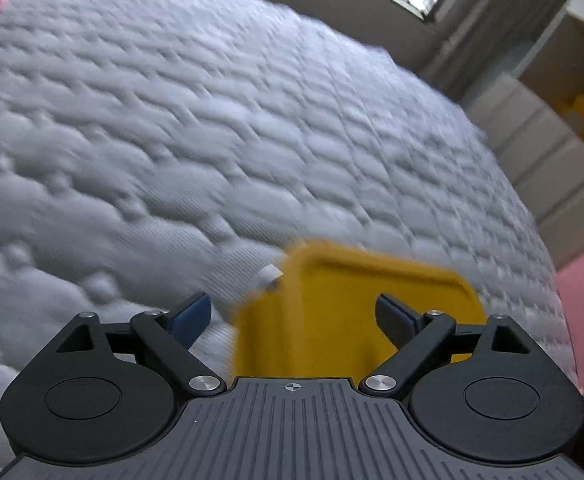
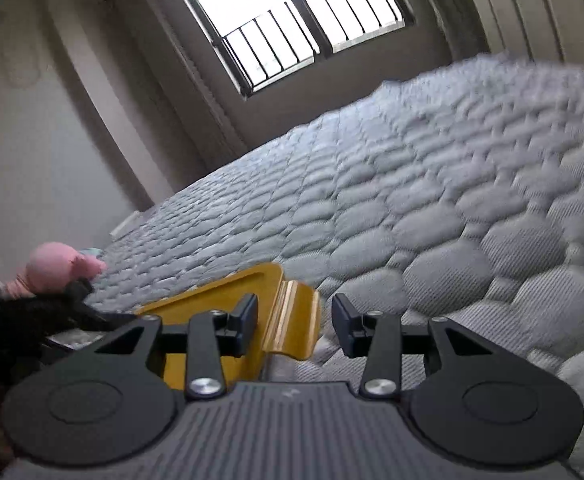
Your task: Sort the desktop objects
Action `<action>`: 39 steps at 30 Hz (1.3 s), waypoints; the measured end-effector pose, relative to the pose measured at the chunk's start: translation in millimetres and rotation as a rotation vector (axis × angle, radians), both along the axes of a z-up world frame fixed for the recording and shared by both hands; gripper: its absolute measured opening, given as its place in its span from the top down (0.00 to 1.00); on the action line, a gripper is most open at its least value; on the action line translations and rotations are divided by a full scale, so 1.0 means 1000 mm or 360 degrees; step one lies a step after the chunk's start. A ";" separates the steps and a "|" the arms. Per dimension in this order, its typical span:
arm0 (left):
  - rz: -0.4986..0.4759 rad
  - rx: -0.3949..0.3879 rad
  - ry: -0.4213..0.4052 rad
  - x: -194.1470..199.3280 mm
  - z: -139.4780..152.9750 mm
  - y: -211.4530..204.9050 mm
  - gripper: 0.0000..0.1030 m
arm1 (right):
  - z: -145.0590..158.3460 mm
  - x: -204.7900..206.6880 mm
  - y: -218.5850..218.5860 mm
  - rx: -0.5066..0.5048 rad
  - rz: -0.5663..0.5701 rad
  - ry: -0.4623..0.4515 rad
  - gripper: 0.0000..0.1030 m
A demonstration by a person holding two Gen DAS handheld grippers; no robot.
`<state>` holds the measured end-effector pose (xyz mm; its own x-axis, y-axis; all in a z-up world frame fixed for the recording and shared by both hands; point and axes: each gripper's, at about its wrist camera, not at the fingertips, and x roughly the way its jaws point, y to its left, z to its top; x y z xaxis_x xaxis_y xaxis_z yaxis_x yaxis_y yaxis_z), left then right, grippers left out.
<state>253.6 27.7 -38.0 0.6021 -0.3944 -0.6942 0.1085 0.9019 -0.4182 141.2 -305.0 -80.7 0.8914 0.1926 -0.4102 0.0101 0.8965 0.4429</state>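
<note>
Yellow bin point(image 1: 356, 312) sits on the mattress point(image 1: 211, 120) directly ahead of the left tool point(image 1: 292, 316), between its released, spread fingers without contact. Right tool point(image 2: 294, 330), also released and empty, straddles the bin's handle, equally near.

Grey quilted mattress point(image 2: 412, 200) carries yellow bin point(image 1: 356, 312) (near edge); pink plush toy point(image 2: 57, 266) at far side.
</note>
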 end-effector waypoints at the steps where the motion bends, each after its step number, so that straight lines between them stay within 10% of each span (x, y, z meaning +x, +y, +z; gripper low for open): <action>1: 0.0051 -0.0029 -0.0026 -0.006 0.008 0.011 0.09 | 0.005 -0.005 0.001 -0.0019 -0.0029 -0.0048 0.56; 8: -0.0151 -0.0349 -0.0011 -0.033 0.040 0.003 0.09 | 0.032 0.000 0.029 0.0043 0.0132 -0.0121 0.65; 16: -0.0215 -0.0182 -0.0005 -0.037 0.018 -0.033 0.09 | 0.010 0.000 0.027 -0.0029 -0.0208 -0.0107 0.66; 21: -0.0198 -0.0202 -0.0008 -0.039 0.021 -0.025 0.08 | -0.008 0.009 0.012 0.0123 -0.0105 0.0062 0.70; 31: -0.0259 -0.0171 -0.0036 -0.043 0.013 -0.030 0.07 | -0.008 0.006 0.041 -0.0088 -0.0023 -0.0008 0.67; 39: -0.0173 -0.0527 -0.0148 -0.057 0.037 0.019 0.04 | 0.023 -0.020 0.034 0.0014 0.0020 -0.0127 0.67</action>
